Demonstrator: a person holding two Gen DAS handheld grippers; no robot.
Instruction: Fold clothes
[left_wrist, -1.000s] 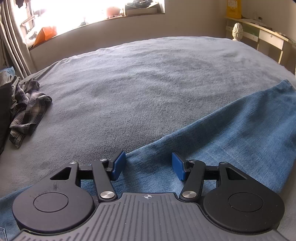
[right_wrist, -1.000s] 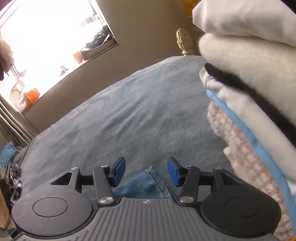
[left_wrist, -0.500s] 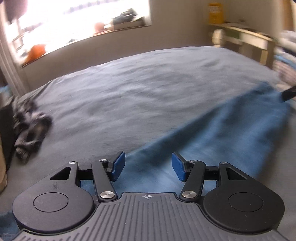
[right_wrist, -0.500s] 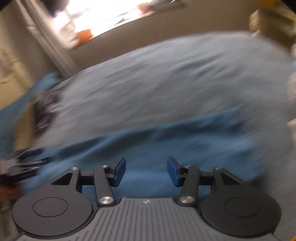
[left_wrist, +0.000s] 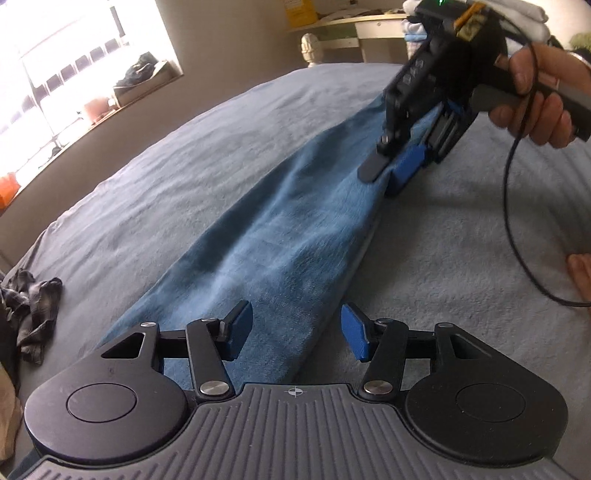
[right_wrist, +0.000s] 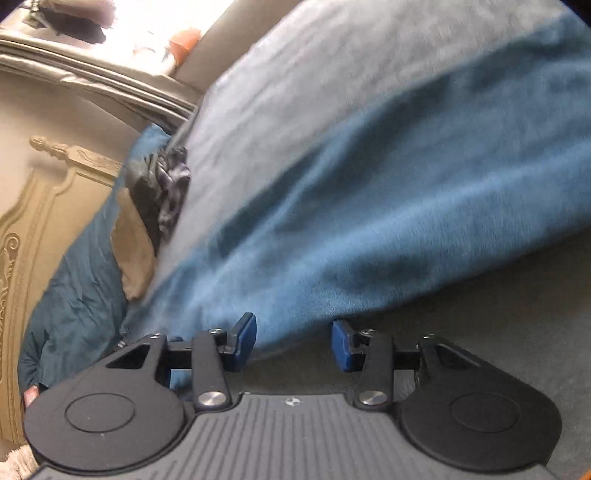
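On the bed (left_wrist: 184, 192), soft, floppy jeans (left_wrist: 280, 240) lie long; both gripper (left_wrist: 291, 334) (right_wrist: 293, 339) jaws apart, probably best pinched at the ends.

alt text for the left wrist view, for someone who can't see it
A long strip of blue denim lies across a grey bedspread, running from the open left gripper to the right gripper, held by a hand at its far end.
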